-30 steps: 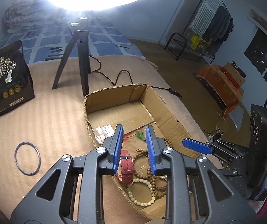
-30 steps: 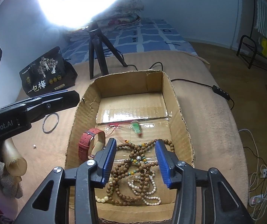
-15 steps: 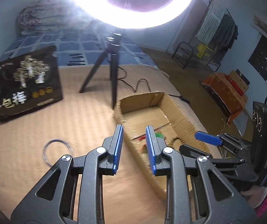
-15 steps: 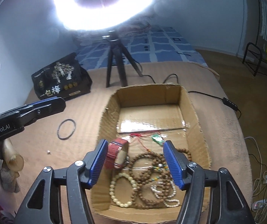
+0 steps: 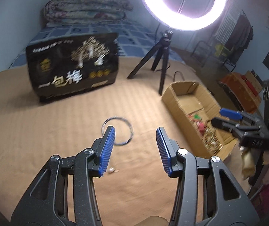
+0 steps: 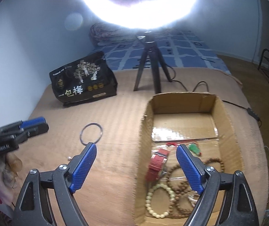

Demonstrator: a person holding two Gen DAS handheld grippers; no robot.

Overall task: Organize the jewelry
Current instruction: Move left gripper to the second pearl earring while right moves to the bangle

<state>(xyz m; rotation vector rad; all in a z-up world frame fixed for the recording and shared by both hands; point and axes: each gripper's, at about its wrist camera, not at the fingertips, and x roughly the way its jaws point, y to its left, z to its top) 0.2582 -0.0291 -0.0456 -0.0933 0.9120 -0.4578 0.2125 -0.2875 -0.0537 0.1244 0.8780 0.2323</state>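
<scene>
Presently left gripper (image 5: 135,146) jaws opening, empty, metal ring (image 5: 117,130) just ahead; right gripper (image 6: 136,167) jaws opening, empty, astride cardboard box (image 6: 142,150) wall. Next: close on ring.

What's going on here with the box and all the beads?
A person is sorting jewelry with two handheld grippers. The cardboard box already holds bead bracelets and a red watch strap. Both grippers are opening and empty; the left gripper points at a metal bangle lying outside the box.
</scene>
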